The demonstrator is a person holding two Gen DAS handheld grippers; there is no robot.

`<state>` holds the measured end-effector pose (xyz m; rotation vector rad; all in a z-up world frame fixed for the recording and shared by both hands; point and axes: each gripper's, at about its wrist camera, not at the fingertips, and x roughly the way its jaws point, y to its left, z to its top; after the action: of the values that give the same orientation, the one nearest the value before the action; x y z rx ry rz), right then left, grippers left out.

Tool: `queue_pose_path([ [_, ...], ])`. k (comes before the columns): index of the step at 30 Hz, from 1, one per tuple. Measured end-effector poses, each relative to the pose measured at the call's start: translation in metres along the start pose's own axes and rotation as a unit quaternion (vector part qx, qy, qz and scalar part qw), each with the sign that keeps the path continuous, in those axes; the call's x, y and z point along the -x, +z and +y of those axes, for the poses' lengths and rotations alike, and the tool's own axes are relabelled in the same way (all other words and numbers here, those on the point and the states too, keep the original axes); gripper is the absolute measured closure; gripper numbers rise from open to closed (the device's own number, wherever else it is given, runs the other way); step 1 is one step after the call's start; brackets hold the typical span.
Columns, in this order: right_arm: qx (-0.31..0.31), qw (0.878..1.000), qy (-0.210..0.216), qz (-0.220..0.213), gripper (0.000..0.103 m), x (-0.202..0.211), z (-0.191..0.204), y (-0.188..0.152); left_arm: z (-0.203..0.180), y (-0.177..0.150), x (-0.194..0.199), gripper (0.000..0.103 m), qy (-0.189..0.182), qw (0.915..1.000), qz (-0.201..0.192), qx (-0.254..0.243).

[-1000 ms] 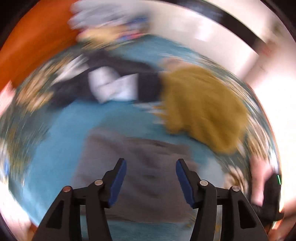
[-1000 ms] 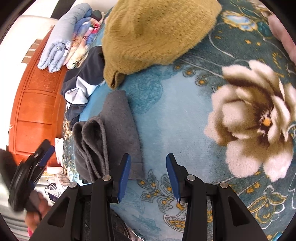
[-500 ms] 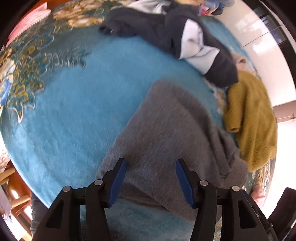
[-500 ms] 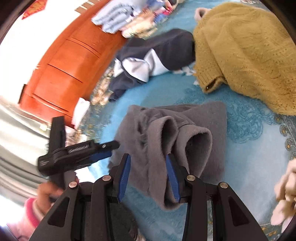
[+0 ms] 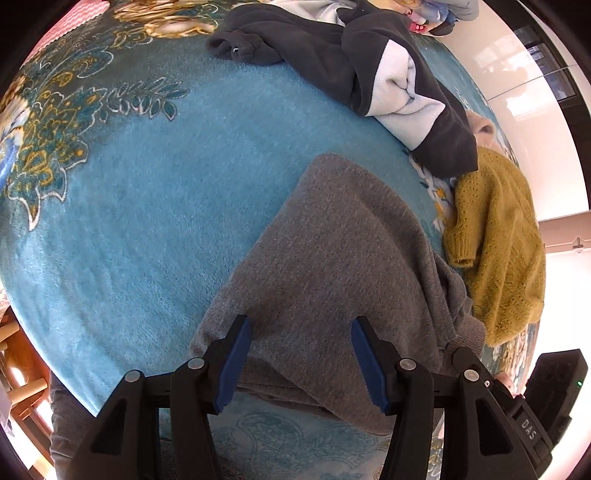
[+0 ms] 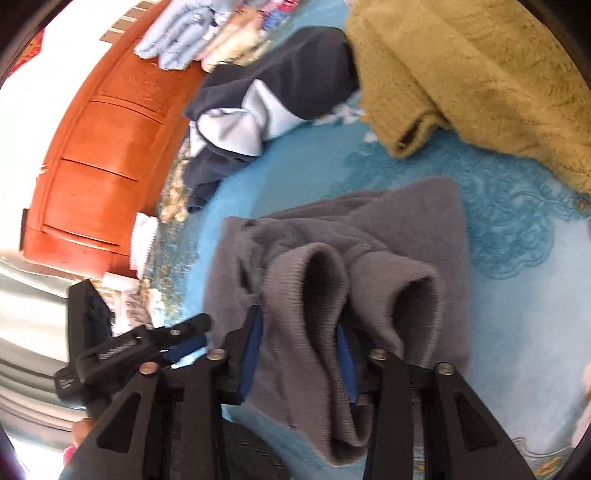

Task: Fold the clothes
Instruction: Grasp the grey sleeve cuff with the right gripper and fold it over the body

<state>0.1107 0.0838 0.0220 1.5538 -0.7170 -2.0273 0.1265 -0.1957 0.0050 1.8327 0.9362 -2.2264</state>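
Observation:
A folded grey sweater (image 5: 332, 258) lies on the teal floral blanket (image 5: 147, 184). My left gripper (image 5: 301, 363) is open, its blue pads over the sweater's near edge. In the right wrist view the sweater (image 6: 406, 229) shows two ribbed cuffs. My right gripper (image 6: 297, 356) is open, with one cuff (image 6: 314, 295) lying between its jaws. The left gripper (image 6: 177, 343) also shows at the left of the right wrist view.
A dark navy and pale blue garment (image 5: 388, 85) lies beyond the sweater, and a mustard knit sweater (image 5: 506, 243) to its right. An orange wooden headboard (image 6: 92, 147) with folded laundry (image 6: 184, 33) on top stands behind. A pink cloth (image 6: 142, 240) lies at the blanket's edge.
Both grippers have swung toward the grey sweater and come down to it. The right gripper's jaws now straddle one cuff. The left gripper has closed in on the sweater's near edge.

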Motion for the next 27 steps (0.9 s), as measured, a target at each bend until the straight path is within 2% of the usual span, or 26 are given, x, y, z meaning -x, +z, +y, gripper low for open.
queue_pose_path([
  [1,0.007,1.000,0.007,-0.004,0.094,0.003,0.005,-0.001,0.000,-0.001,-0.001,0.042,-0.001,1.0000,0.000,0.001],
  [5,0.029,0.996,0.067,-0.049,0.095,0.038,0.020,-0.004,-0.002,-0.003,-0.003,0.040,-0.015,0.9999,0.005,0.002],
  [7,0.035,0.994,0.082,-0.060,0.095,0.053,0.019,-0.007,-0.004,-0.004,-0.006,0.039,-0.032,0.9994,0.014,-0.003],
  [9,0.028,0.997,0.057,-0.052,0.095,0.054,0.006,-0.009,-0.006,-0.003,-0.009,0.038,-0.043,0.9988,0.025,-0.008],
  [11,-0.003,0.999,0.026,-0.033,0.095,0.042,-0.016,-0.012,-0.008,0.009,-0.009,0.038,-0.036,0.9986,0.037,-0.011],
  [13,-0.049,0.999,0.010,-0.018,0.095,0.029,-0.042,-0.017,-0.013,0.009,-0.013,0.038,-0.027,0.9983,0.047,-0.021],
  [15,-0.066,0.998,0.008,-0.019,0.093,0.025,-0.050,-0.022,-0.016,0.008,-0.015,0.038,-0.025,0.9981,0.049,-0.026],
  [18,-0.047,0.999,-0.010,-0.026,0.087,0.028,-0.042,-0.021,-0.017,0.009,-0.018,0.038,-0.026,0.9981,0.052,-0.022],
  [20,-0.027,0.999,-0.030,-0.034,0.068,0.031,-0.036,-0.019,-0.017,0.010,-0.020,0.038,-0.027,0.9980,0.055,-0.016],
  [21,-0.016,0.998,-0.040,-0.037,0.065,0.033,-0.033,-0.018,-0.017,0.011,-0.021,0.038,-0.028,0.9979,0.057,-0.013],
  [23,-0.002,0.998,-0.054,-0.042,0.063,0.034,-0.030,-0.016,-0.020,0.011,-0.023,0.038,-0.025,0.9980,0.056,-0.017],
  [27,-0.007,0.998,-0.051,-0.039,0.061,0.029,-0.042,-0.012,-0.025,0.011,-0.025,0.038,-0.020,0.9979,0.057,-0.024],
])
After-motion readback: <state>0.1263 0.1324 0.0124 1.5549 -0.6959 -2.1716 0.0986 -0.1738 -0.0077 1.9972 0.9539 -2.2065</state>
